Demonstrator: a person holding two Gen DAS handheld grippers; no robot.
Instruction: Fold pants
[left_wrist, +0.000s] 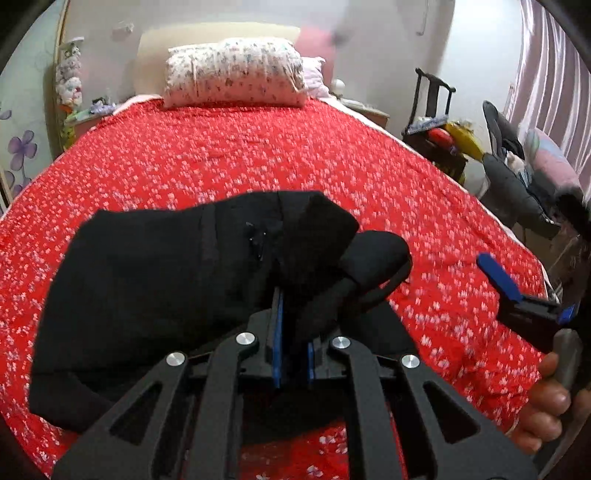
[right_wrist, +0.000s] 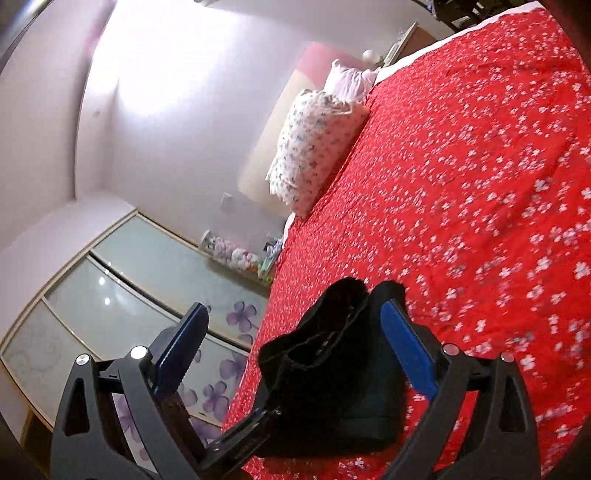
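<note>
Red floral bed (left_wrist: 258, 166) — black pants (left_wrist: 166, 277), floral pillow (left_wrist: 236, 72)

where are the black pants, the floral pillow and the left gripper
black pants (left_wrist: 155, 266), left wrist view, flat front panel
floral pillow (left_wrist: 236, 72), left wrist view, middle of its face
left gripper (left_wrist: 291, 332), left wrist view, between its fingertips, clamped on the pants

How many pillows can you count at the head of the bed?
2. The floral pillow lies across the head of the red bedspread; a plain pink pillow peeks out behind its right end. More may be hidden behind them.
</note>
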